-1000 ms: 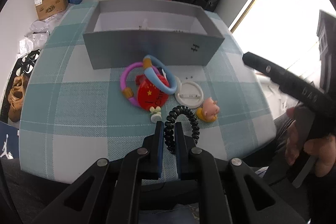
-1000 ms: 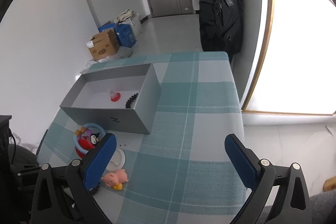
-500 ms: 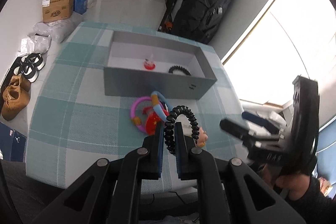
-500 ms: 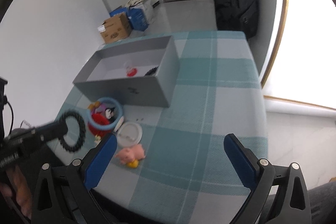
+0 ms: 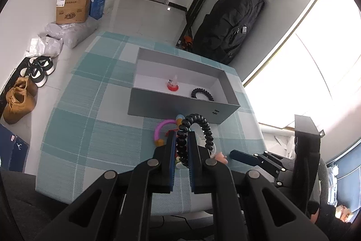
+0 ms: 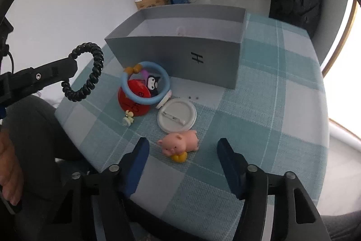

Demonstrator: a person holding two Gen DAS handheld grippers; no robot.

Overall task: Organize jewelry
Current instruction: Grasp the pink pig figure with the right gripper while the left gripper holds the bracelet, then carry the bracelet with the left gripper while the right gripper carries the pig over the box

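Observation:
My left gripper is shut on a black spiral hair tie and holds it in the air above the table's near edge; it also shows in the right wrist view. The grey box holds a second black spiral tie and a red-based trinket. My right gripper is open and low over the table, its fingers on either side of a pink pig. A white round badge, a blue ring, a red disc and a small flower charm lie before the box.
The table has a teal checked cloth. A pink ring lies beside the held tie. A black backpack leans against the far wall. Cardboard boxes and shoes stand on the floor to the left.
My left gripper has lifted the black spiral tie higher and pulled back from the table. My right gripper has dropped low and closer to the pink pig, its fingers narrower apart.

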